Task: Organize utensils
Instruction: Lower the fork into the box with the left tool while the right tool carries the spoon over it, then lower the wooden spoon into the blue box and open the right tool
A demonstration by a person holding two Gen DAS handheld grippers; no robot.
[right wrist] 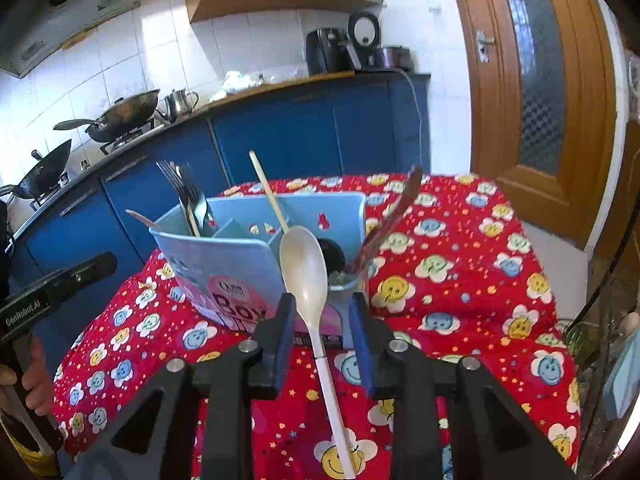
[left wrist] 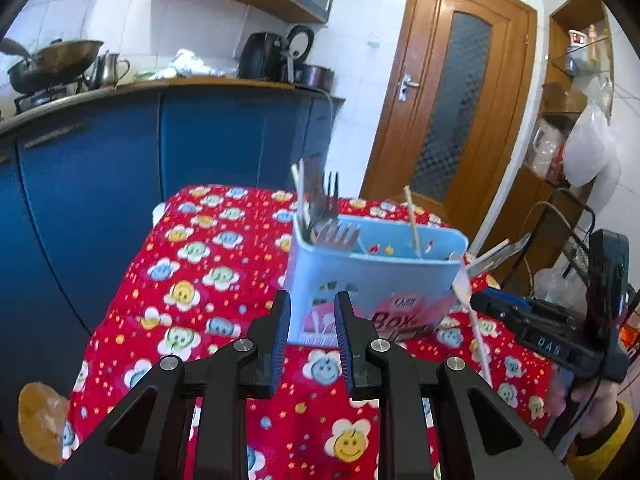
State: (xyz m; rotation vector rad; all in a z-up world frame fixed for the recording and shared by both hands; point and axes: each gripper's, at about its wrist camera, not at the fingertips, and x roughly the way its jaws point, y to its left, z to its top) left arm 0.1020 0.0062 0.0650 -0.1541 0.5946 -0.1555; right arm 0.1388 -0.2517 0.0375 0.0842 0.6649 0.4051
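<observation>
A light blue utensil box stands on the red flowered tablecloth. Forks and a chopstick stand in its compartments. My left gripper is open and empty just in front of the box. In the right wrist view the box is close ahead. A white spoon hangs bowl up between my right gripper's open jaws, touching neither pad, its handle trailing down. It also shows in the left wrist view. A dark spoon leans in the box's near compartment.
Blue kitchen cabinets with woks and a kettle stand behind the table. A wooden door is at the right. A shelf rack with bags stands at the far right. The right gripper's body is beside the box.
</observation>
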